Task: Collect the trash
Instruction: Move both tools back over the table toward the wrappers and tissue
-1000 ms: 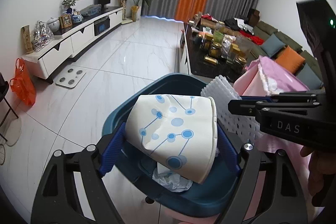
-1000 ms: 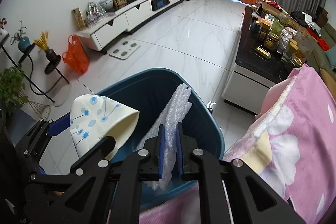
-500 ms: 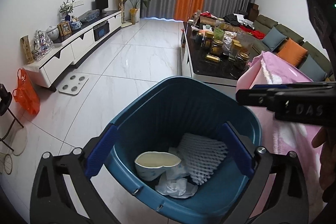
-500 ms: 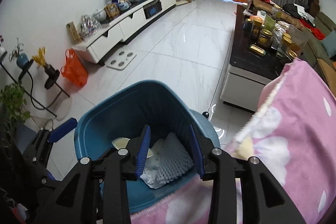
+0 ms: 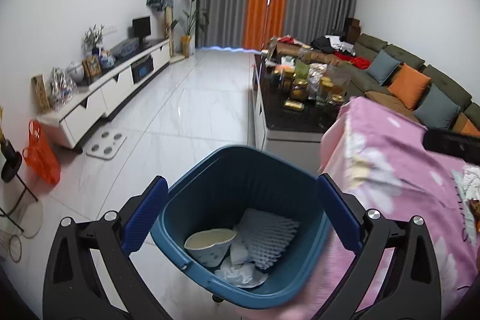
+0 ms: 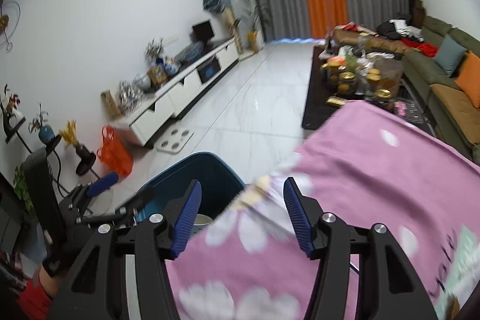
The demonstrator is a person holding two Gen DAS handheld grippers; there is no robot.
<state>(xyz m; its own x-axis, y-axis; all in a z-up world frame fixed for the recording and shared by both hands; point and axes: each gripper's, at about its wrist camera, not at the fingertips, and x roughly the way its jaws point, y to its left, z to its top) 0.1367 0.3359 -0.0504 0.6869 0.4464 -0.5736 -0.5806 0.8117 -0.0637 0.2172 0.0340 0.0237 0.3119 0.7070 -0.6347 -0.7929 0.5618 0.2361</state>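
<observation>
A blue trash bin (image 5: 240, 170) stands on the floor beside a table with a pink flowered cloth (image 5: 399, 179). In it lie a crushed paper cup (image 5: 210, 243), a white foam net (image 5: 267, 233) and crumpled tissue (image 5: 240, 272). My left gripper (image 5: 241, 218) is open and empty above the bin. My right gripper (image 6: 241, 215) is open and empty over the cloth's (image 6: 375, 170) edge, with the bin (image 6: 192, 173) at its left. More litter (image 5: 472, 191) lies on the cloth at the far right.
A black coffee table (image 5: 288, 110) crowded with jars stands beyond the bin. A white TV cabinet (image 5: 105, 92), an orange bag (image 5: 42, 155) and a scale (image 5: 106, 144) are at the left. A sofa (image 5: 420, 80) is at the right.
Both grippers opened: the cup dropped from the left and the foam net from the right into the bin. The right gripper then moved right, over the pink cloth.
</observation>
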